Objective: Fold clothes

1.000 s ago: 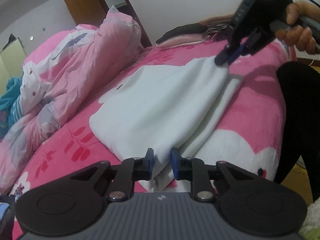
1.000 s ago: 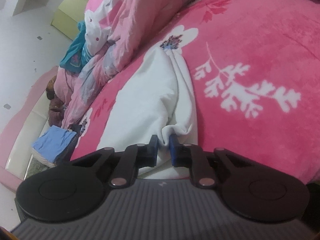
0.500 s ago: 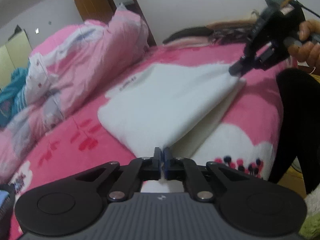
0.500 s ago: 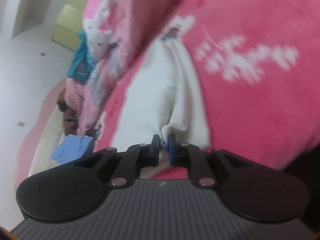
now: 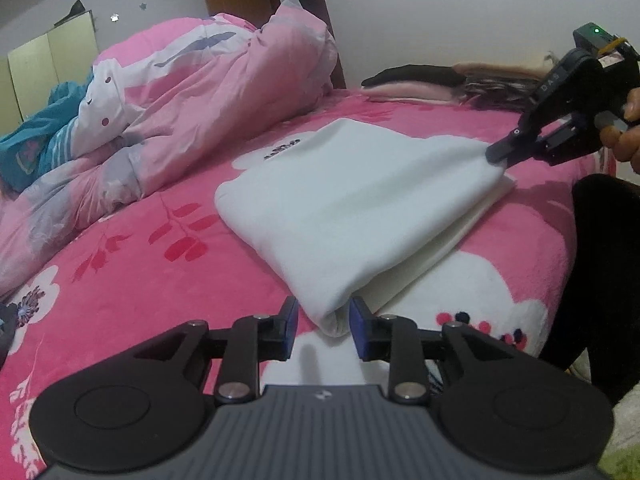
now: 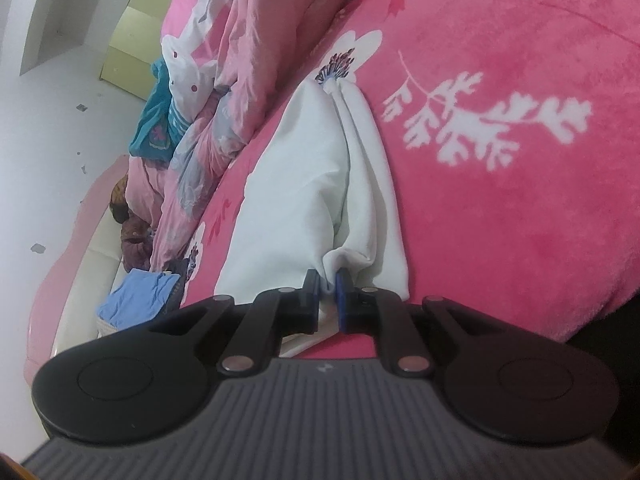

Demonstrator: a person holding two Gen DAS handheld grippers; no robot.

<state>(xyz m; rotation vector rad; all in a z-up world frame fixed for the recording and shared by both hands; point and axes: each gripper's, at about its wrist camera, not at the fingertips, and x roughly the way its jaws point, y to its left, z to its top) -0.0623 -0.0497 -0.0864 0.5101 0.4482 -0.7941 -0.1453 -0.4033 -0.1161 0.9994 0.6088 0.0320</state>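
White garment (image 5: pixel 352 200), right gripper (image 6: pixel 329 288) jaws seemingly pinching its corner.

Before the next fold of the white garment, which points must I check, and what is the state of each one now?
1. Left gripper released: ok. Its fingers stand apart on either side of the folded corner.
2. Right gripper holding: ok. It pinches a corner of the white garment.
3. Garment lying flat on the pink blanket: ok; the top layer is smooth.
4. Edges lined up: not ok. The lower layer sticks out along the near side.
5. Space for the next fold: ok. The crumpled quilt and the folded pile lie apart from the garment.
6. Underside free of wrinkles: cannot tell.
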